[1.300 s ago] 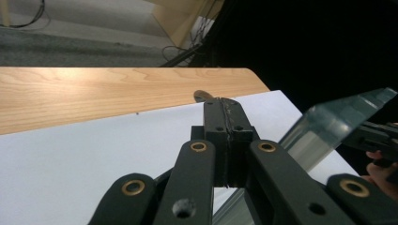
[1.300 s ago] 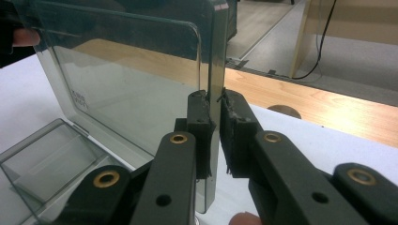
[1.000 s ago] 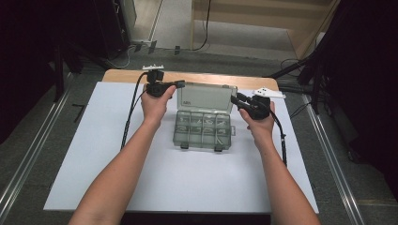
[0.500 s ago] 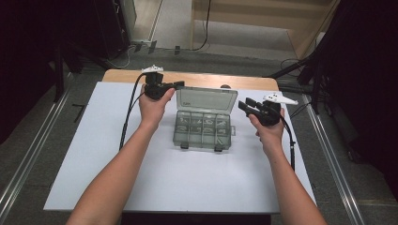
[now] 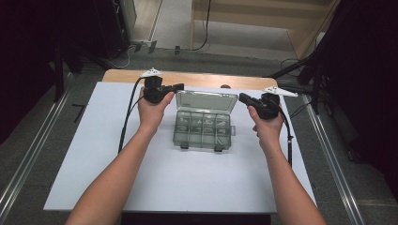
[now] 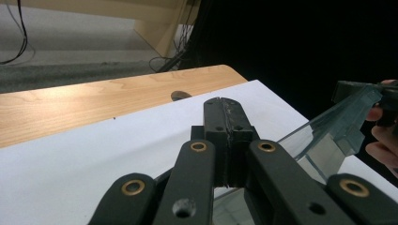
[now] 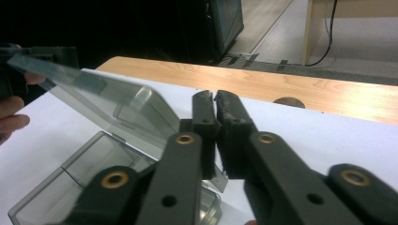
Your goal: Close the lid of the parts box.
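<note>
A clear grey compartment box [image 5: 202,129] sits mid-table with small parts in its cells. Its lid [image 5: 206,101] stands open, tilted back. My left gripper [image 5: 179,86] is shut, its tips by the lid's upper left corner; whether they touch it I cannot tell. In the left gripper view the jaws [image 6: 224,104] press together with nothing between, and the lid [image 6: 328,129] runs to their right. My right gripper [image 5: 242,97] is shut just right of the lid's right edge. In the right gripper view the tips [image 7: 215,96] are beside the lid [image 7: 108,96], above the box [image 7: 89,164].
A white sheet [image 5: 141,178] covers the table, with a strip of bare wood [image 5: 202,78] along the back edge and a dark round hole [image 5: 225,86] in it. Metal rails [image 5: 33,154] run along the floor on both sides. Cables trail from each gripper.
My right hand and gripper have pulled back to the right, off the lid's right edge. The left gripper stays at the lid's left corner; the lid remains open.
</note>
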Tool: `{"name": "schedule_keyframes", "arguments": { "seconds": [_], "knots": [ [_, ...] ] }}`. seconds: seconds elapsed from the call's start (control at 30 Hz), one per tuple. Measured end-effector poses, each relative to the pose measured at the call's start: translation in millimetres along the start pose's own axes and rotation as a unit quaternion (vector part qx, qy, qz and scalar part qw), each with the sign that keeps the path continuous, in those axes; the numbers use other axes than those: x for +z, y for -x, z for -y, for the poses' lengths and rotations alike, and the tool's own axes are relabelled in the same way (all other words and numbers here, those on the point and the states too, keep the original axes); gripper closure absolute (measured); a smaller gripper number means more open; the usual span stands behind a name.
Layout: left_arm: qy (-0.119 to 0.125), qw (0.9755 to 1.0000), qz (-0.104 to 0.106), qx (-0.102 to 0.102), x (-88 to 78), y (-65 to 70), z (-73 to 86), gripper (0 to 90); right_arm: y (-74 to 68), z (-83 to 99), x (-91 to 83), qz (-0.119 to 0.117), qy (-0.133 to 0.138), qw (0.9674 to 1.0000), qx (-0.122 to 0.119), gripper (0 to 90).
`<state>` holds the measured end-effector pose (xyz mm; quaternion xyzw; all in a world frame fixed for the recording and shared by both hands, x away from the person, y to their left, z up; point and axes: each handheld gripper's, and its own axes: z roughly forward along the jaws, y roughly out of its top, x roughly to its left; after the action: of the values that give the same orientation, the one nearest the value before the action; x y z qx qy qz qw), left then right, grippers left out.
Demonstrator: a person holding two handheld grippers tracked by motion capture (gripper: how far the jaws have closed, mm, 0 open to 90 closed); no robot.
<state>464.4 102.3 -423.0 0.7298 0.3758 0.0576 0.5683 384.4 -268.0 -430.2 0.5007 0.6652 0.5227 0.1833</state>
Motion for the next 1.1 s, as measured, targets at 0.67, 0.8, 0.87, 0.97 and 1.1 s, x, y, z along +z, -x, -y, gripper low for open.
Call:
{"name": "schedule_keyframes", "arguments": {
  "seconds": [0.67,0.8,0.87,0.97,1.1],
  "knots": [
    [0.006,0.9992,-0.02,0.034,-12.0,15.0,7.0,90.0,-19.6,-3.7,-3.8,-0.003,-0.004,0.9997,-0.022,90.0],
    [0.008,0.9991,-0.019,0.037,-14.7,18.0,8.6,90.0,-22.6,-3.2,-5.5,-0.005,-0.002,0.9997,-0.024,90.0],
    [0.011,0.999,-0.018,0.04,-16.3,19.9,9.3,90.0,-24.1,-2.6,-6.3,-0.007,-0.002,0.9996,-0.026,90.0],
    [0.011,0.9989,-0.016,0.043,-18.8,22.6,11.2,90.0,-26.6,-1.8,-7.7,-0.009,0.0,0.9996,-0.027,90.0],
    [0.01,0.9988,-0.008,0.048,-22.0,25.1,14.9,90.0,-31.0,0.6,-10.3,-0.013,0.004,0.9994,-0.031,90.0]
  ]
}}
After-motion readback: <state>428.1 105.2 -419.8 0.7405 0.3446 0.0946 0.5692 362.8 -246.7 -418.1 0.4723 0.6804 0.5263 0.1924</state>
